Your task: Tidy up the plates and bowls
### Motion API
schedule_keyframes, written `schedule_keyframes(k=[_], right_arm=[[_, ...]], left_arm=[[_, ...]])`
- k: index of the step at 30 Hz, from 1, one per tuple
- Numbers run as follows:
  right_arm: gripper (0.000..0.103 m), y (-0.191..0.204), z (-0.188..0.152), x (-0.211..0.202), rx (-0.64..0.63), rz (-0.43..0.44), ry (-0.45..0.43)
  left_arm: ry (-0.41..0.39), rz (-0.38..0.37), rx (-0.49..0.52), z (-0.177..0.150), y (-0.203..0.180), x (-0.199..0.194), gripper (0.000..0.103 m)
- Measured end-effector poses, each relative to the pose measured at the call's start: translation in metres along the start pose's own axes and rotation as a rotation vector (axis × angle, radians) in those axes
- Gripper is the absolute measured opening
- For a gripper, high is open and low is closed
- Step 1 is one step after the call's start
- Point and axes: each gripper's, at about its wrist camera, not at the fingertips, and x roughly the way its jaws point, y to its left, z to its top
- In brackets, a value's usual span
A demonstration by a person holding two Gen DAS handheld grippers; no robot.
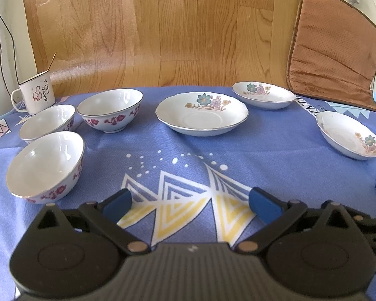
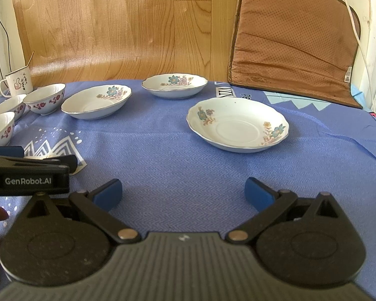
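Three white bowls with red flowers stand at the left: a near bowl (image 1: 46, 166), a left bowl (image 1: 47, 123) and a far bowl (image 1: 110, 110). Three flowered plates lie to the right: a middle plate (image 1: 203, 116), a far plate (image 1: 263, 95) and a right plate (image 1: 348, 135). My left gripper (image 1: 190, 205) is open and empty over the cloth, short of the bowls. My right gripper (image 2: 183, 194) is open and empty, in front of the right plate (image 2: 238, 125). The other plates (image 2: 96, 101) (image 2: 174, 85) and bowls (image 2: 46, 97) lie further left.
A blue patterned tablecloth (image 1: 188, 155) covers the table. A white enamel mug (image 1: 36, 95) with a stick stands at the far left. A brown cushion (image 2: 293, 40) leans at the back right against a wooden board (image 2: 125, 25). The left gripper's body (image 2: 30, 173) shows at the left edge.
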Motion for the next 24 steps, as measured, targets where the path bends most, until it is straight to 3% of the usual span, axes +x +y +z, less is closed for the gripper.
schedule_keyframes(k=[8,12,18,24], right_arm=[[0.103,0.0,0.0,0.0,-0.001,0.0,0.0],[0.103,0.0,-0.002,-0.003,-0.019,0.067,-0.013],[0.103,0.002,-0.002,-0.003,-0.03,0.062,-0.008],[0.103,0.002,-0.002,-0.002,-0.034,0.057,-0.005]], left_arm=[[0.009,-0.008,0.003,0.0,0.001,0.0,0.103],[0.008,-0.02,0.003,0.0,0.003,0.0,0.103],[0.002,-0.036,0.001,-0.001,0.005,-0.001,0.103],[-0.044,-0.066,-0.089,-0.003,0.018,-0.007,0.103]])
